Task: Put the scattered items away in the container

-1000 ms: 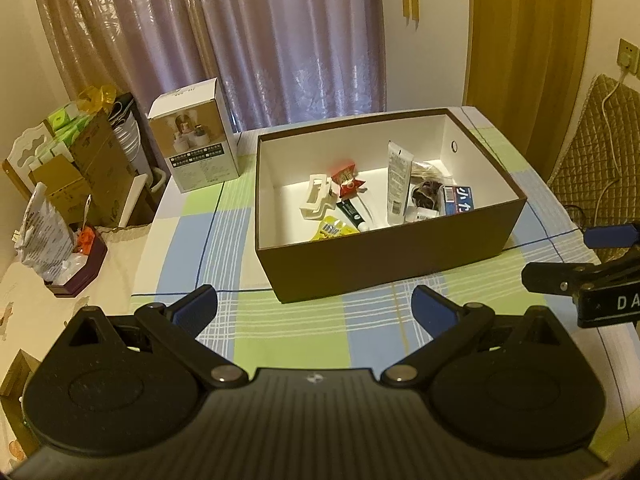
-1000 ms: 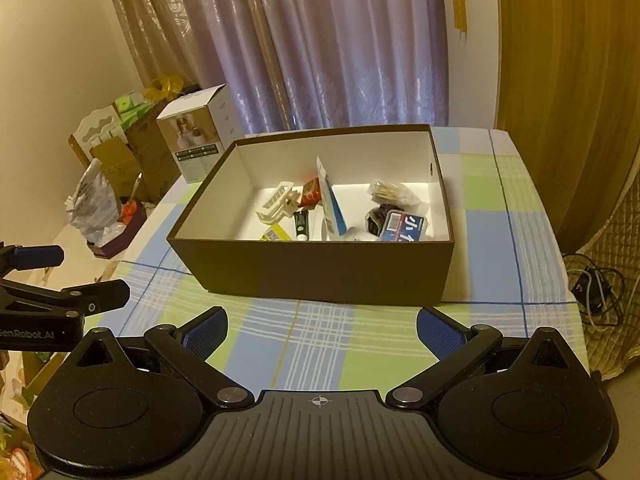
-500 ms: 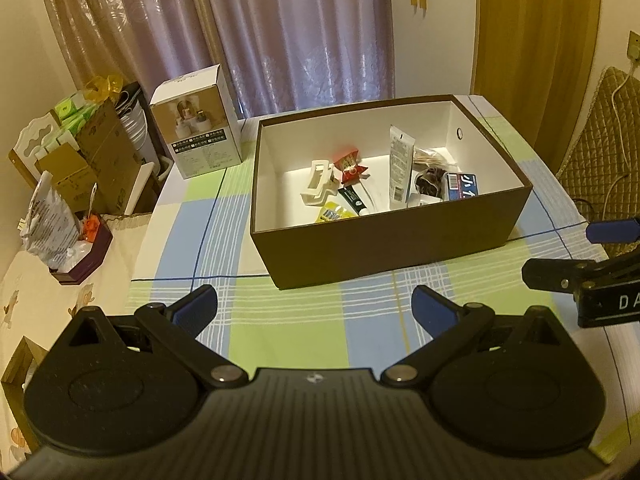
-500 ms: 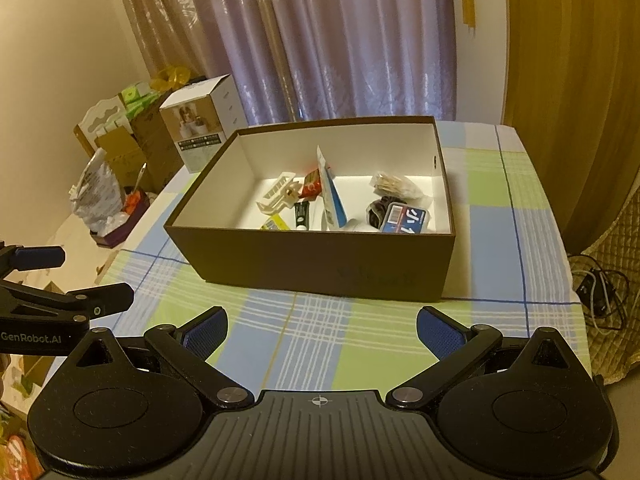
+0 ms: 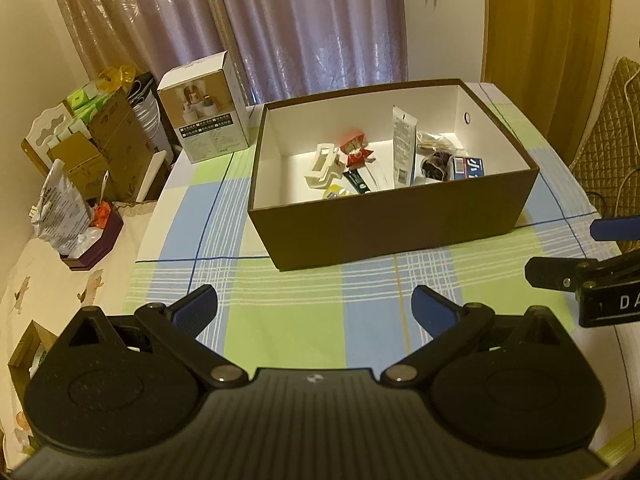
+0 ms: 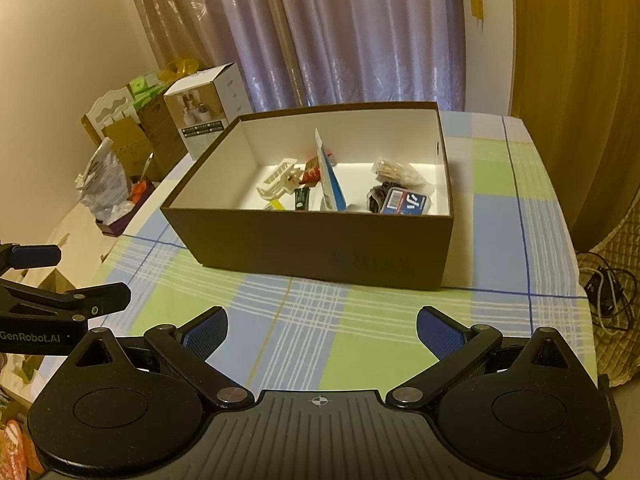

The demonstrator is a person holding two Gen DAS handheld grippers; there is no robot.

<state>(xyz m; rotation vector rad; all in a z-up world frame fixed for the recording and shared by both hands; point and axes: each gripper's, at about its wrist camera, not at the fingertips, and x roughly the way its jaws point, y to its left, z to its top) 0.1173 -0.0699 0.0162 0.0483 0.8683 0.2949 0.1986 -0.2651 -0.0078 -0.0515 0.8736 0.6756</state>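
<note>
Our left gripper [image 5: 314, 306] is wide open with nothing in it. Our right gripper [image 6: 322, 328] is wide open too, and it holds nothing. Both hang above the surface [image 5: 280, 320], which has a cloth of green, blue and white squares. The two grippers are side by side. From the left view we see the right gripper's fingers [image 5: 560, 276] at the right edge. From the right view we see the left gripper's fingers [image 6: 92, 300] at the left edge.

Past the grippers, a little way off, sits the box [image 5: 400, 228]. It is brown outside and white inside, and its top is open. It stands flat on the cloth. The things are all down in the box. We see a white clip [image 5: 322, 164] near the middle. Just beside it is a red packet [image 5: 358, 152]. A white tube [image 5: 403, 146] leans up. To its right lie a clear bag [image 6: 396, 172] and a blue pack [image 6: 406, 203]. A small dark tube [image 6: 301, 200] and a bit of yellow [image 5: 336, 192] lie near the front wall.

Behind the box on the left stands a white carton [image 5: 204, 124] with a picture on it. Farther left are more boxes and bags [image 5: 64, 208]. Curtains [image 5: 312, 28] hang at the back.
</note>
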